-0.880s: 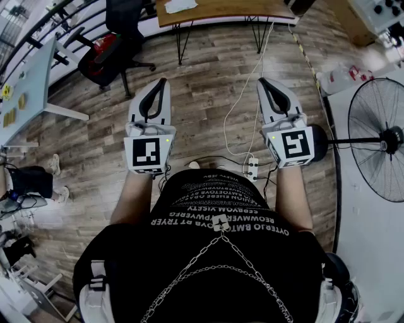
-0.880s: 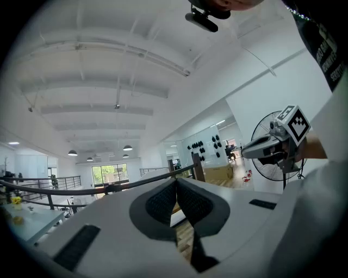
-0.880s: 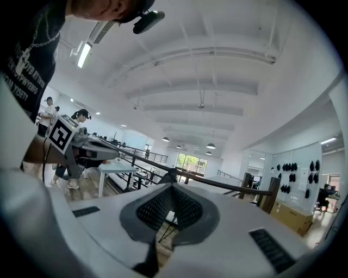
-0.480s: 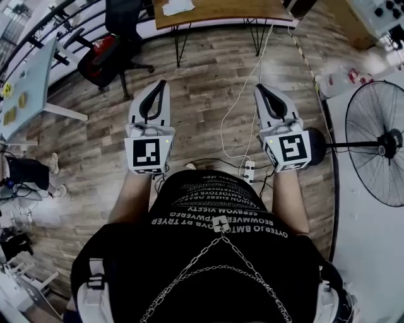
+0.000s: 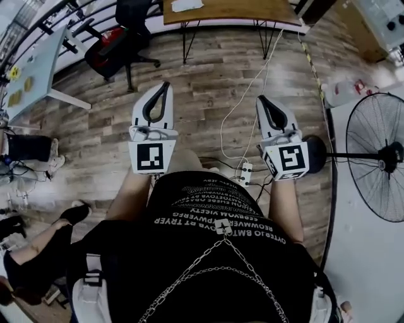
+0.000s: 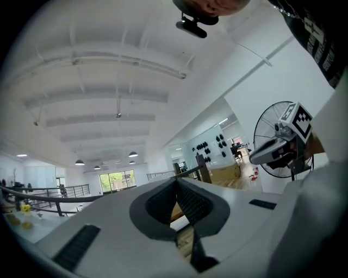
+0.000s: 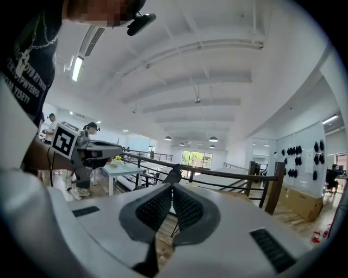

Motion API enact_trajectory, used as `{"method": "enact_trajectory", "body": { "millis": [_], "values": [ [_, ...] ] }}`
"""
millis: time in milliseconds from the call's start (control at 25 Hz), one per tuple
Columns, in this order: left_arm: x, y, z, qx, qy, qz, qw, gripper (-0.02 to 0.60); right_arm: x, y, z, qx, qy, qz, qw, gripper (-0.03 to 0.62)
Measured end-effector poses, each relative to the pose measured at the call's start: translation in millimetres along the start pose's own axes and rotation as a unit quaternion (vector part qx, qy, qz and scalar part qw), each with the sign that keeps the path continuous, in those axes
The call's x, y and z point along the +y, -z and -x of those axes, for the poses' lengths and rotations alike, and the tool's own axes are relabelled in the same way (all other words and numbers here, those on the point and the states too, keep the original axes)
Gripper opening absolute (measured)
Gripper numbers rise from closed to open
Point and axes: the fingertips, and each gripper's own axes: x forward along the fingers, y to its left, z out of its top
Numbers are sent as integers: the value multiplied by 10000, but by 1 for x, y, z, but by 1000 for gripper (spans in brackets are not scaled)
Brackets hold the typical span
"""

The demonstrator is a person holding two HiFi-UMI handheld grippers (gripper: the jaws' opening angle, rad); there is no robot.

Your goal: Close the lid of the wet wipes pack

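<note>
No wet wipes pack shows in any view. In the head view both grippers are held out level over a wooden floor, in front of the person's chest. My left gripper [image 5: 165,84] is shut with nothing in it, and its tips meet in the left gripper view [image 6: 175,181]. My right gripper [image 5: 261,98] is shut and holds nothing either, its pads touching at the tip in the right gripper view [image 7: 172,185]. Each gripper view shows the other gripper off to the side.
A wooden table [image 5: 227,9] stands ahead, a black and red office chair [image 5: 117,44] to its left, a white table [image 5: 31,79] at far left. A standing fan [image 5: 379,158] is at right. A power strip [image 5: 245,171] and white cable lie on the floor. A leg with a black shoe [image 5: 74,213] is at lower left.
The head view has shifted a little, and a leg with a black shoe has come in at the lower left. Both grippers stay shut and keep about the same pose.
</note>
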Motion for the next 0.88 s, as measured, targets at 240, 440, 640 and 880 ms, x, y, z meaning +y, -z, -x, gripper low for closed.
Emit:
{"method": "enact_trajectory", "body": {
  "millis": [240, 440, 640, 880],
  "values": [
    [2, -6, 5, -11, -11, 2, 10000, 28, 6, 6, 1, 35, -111, -79, 9999, 17],
    [11, 5, 11, 194, -93, 36, 9998, 28, 13, 4, -15, -44, -261, -123, 9996, 32],
    [25, 23, 9, 431, -190, 56, 9989, 28, 19, 6, -38, -5, -453, -165, 9988, 88],
    [50, 49, -23, 624, -214, 237, 9975, 28, 9, 9, -85, 140, -500, -164, 9985, 121]
  ]
}}
